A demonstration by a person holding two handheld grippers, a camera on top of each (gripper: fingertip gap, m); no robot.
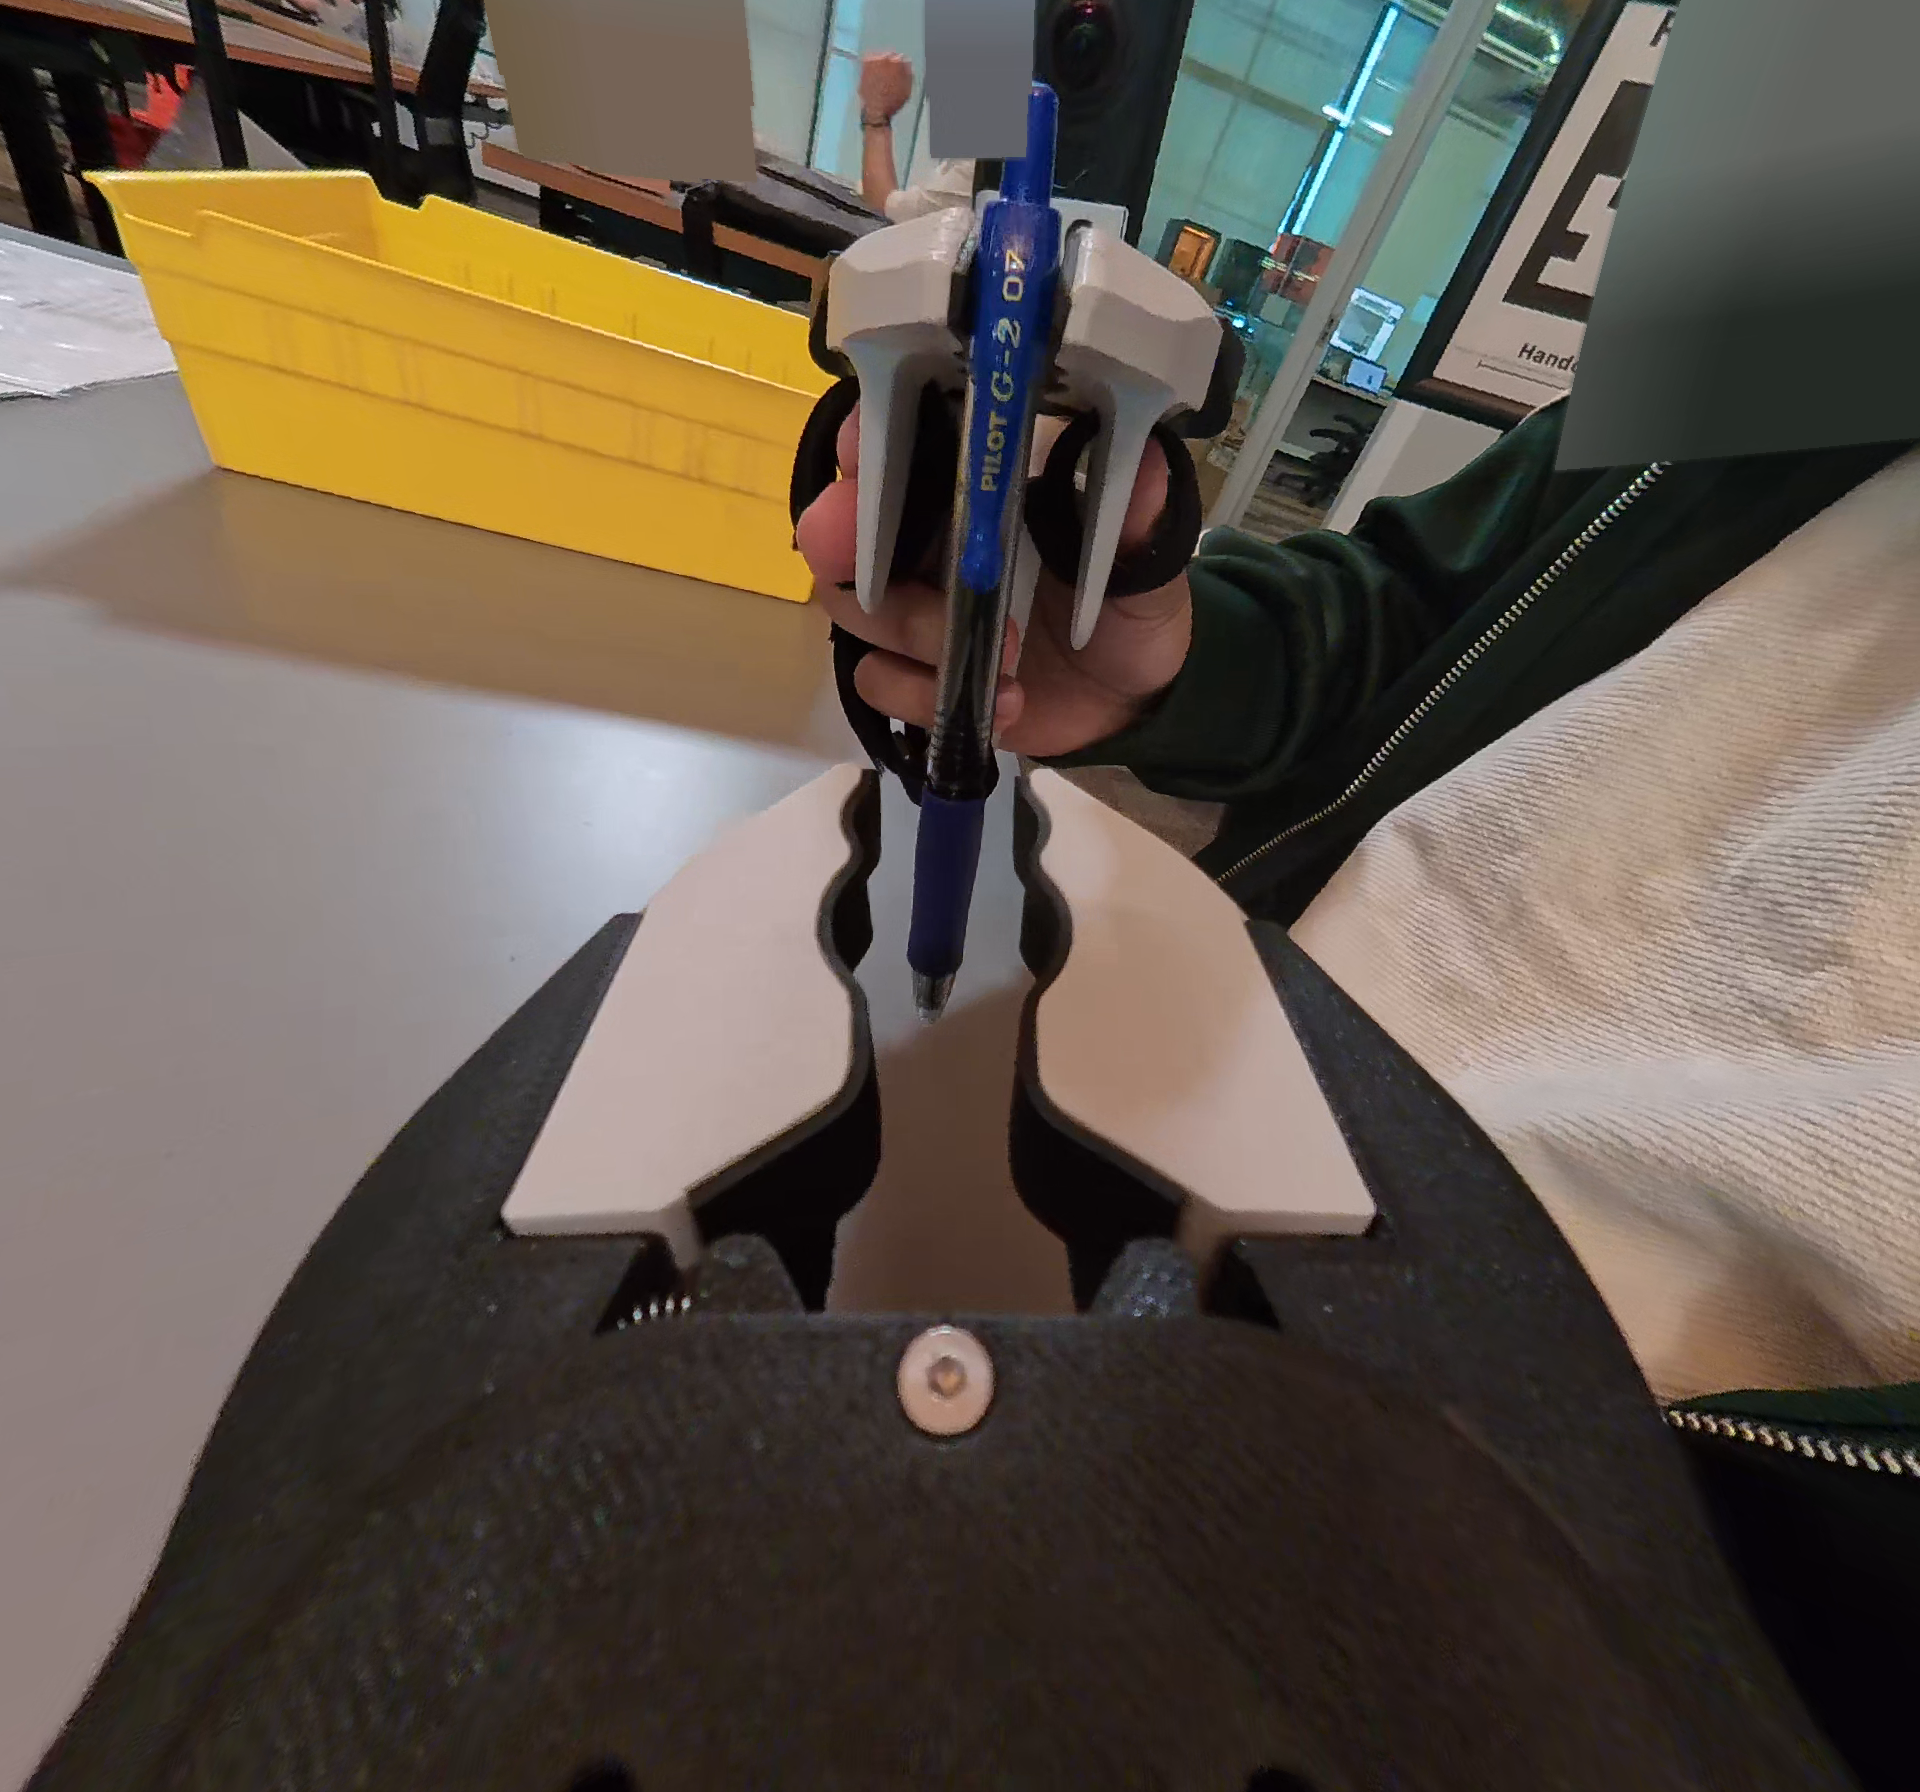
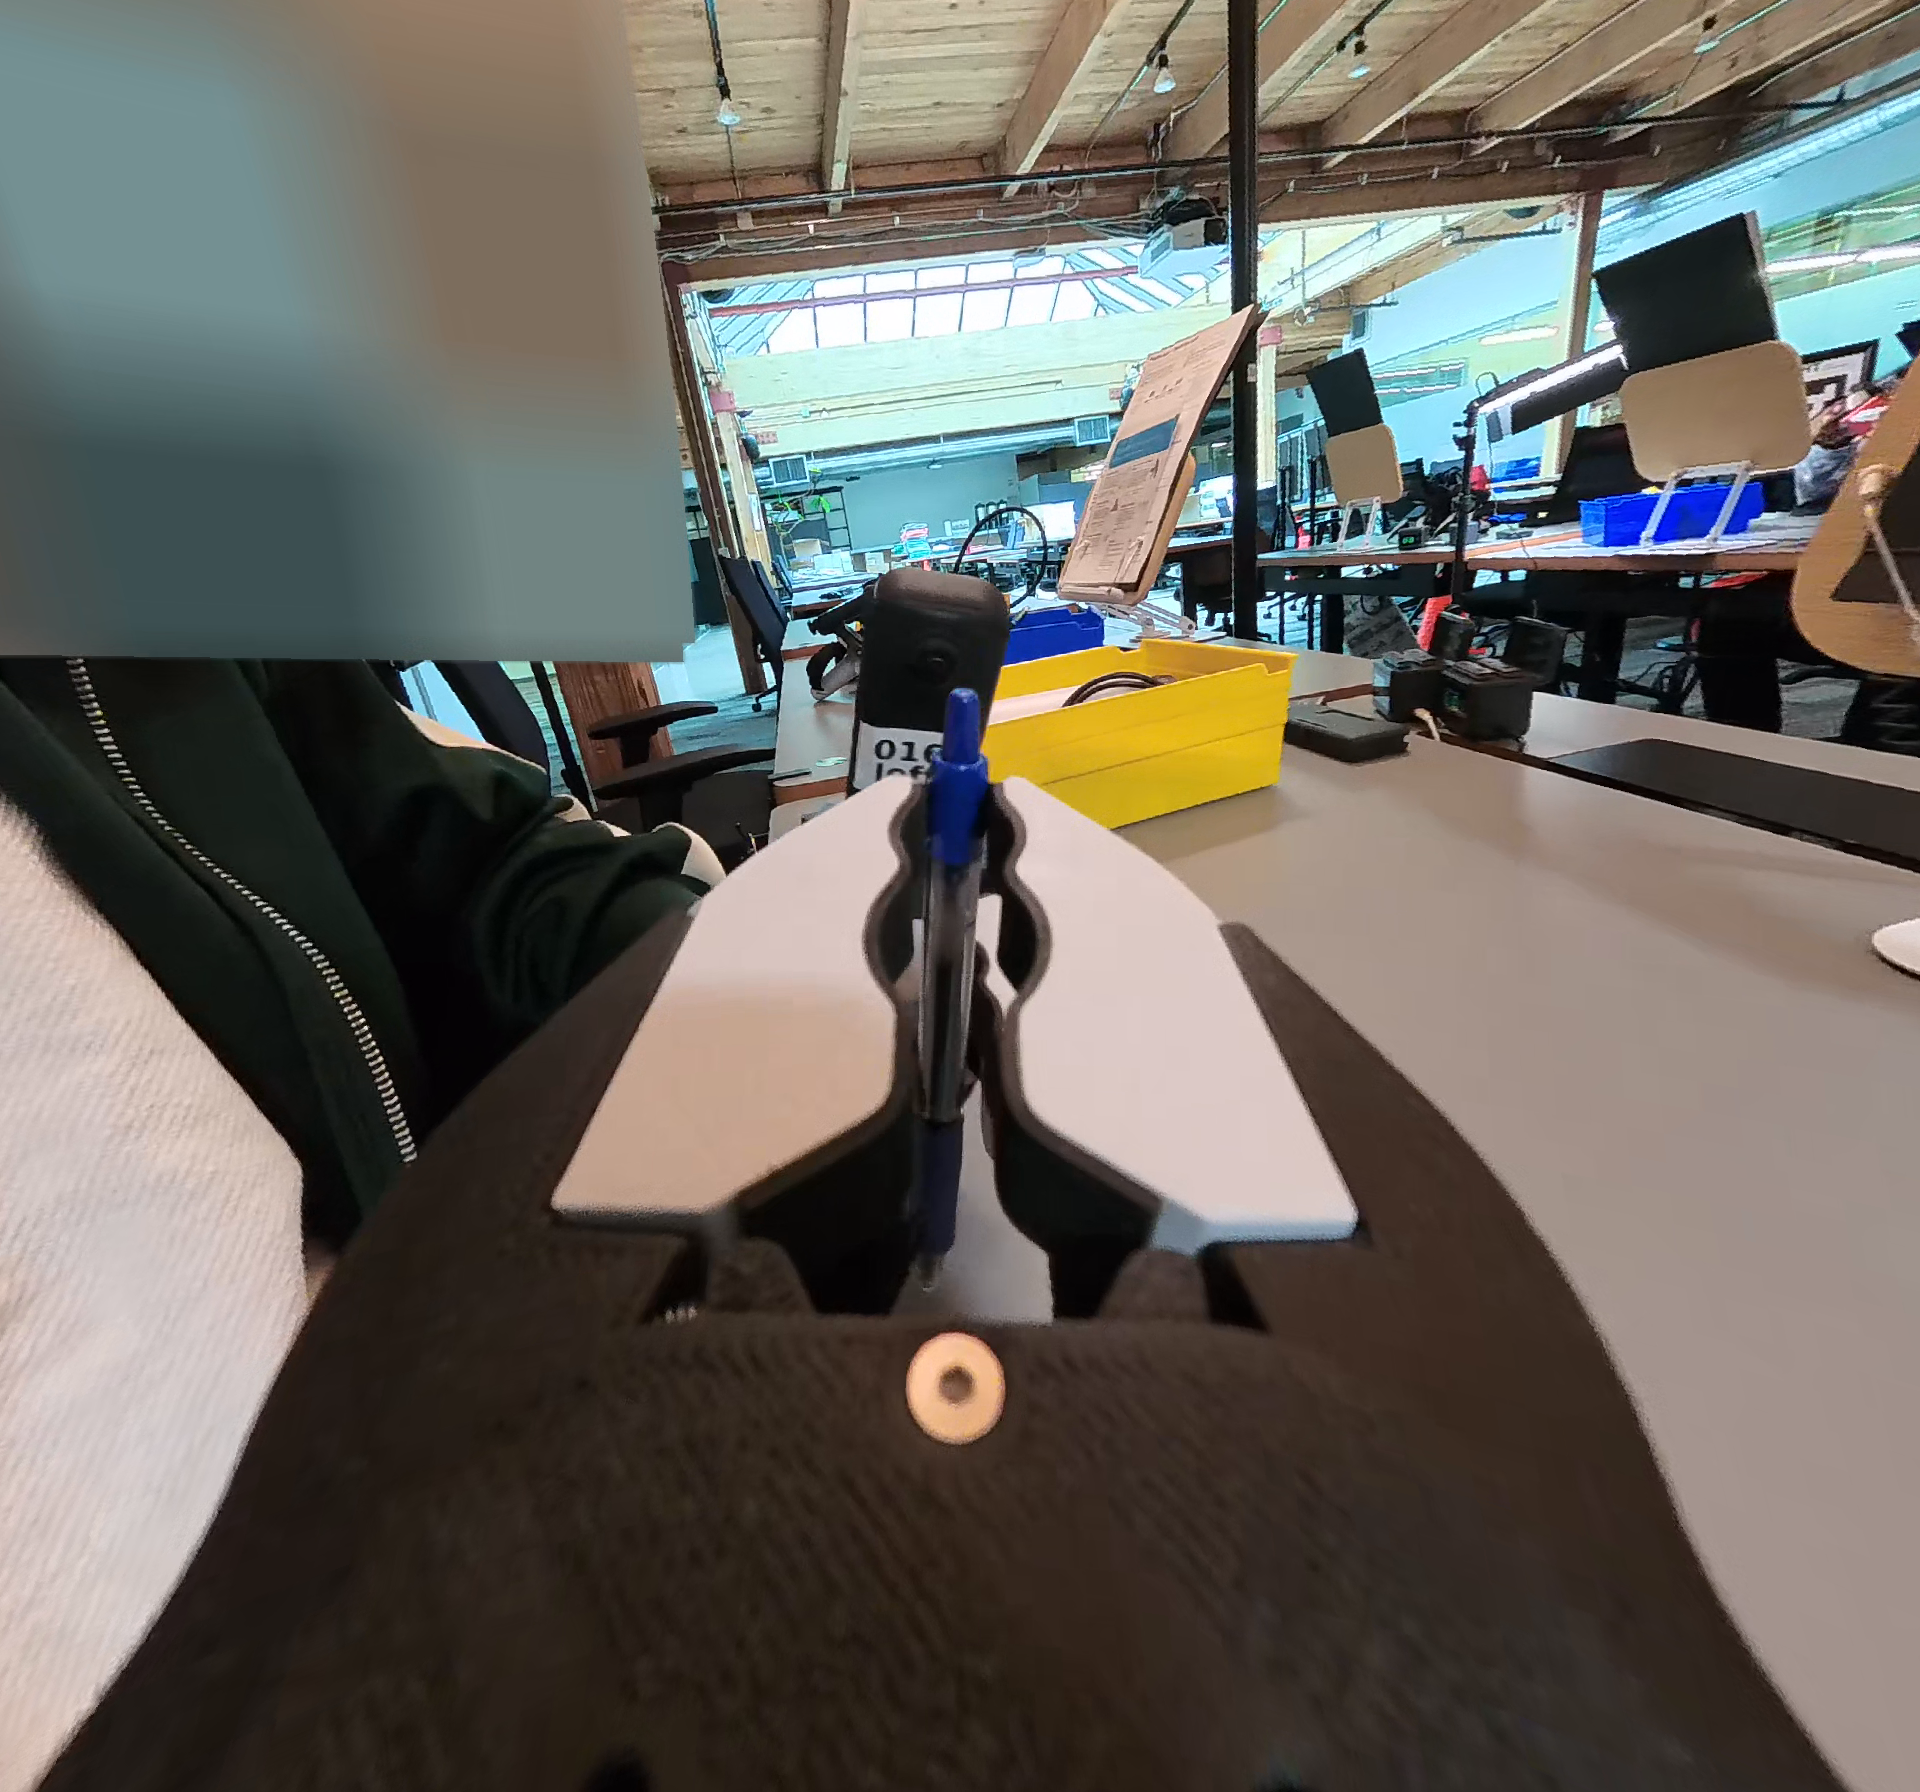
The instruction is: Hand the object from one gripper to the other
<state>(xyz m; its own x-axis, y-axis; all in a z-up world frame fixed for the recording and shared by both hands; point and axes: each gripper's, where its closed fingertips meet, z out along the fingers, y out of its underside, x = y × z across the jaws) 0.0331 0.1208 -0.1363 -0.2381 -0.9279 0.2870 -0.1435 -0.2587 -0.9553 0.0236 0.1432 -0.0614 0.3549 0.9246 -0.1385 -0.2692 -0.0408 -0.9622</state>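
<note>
The right gripper, white-faced jaws on a black printed body, was clamped on the blue retractable gel pen with a clear barrel and dark rubber grip, pinching it near the clip end, and the pen stood close to upright, tip down! Seen from the left wrist, that same right gripper sat in a person's hand, the pen hanging below it. And the left gripper was spread: its wavy-edged white fingers stood either side of the pen's grip section with daylight showing on both sides, touching nothing.

So the handover looked about halfway, by my reading. The pen was presented and lined up between the receiving jaws; the closing squeeze from the left and the release from the right were both left to do.

Further out, a yellow plastic bin sat on the grey table, well apart from the pen, and a green zipped sleeve ran off to the right.
</note>
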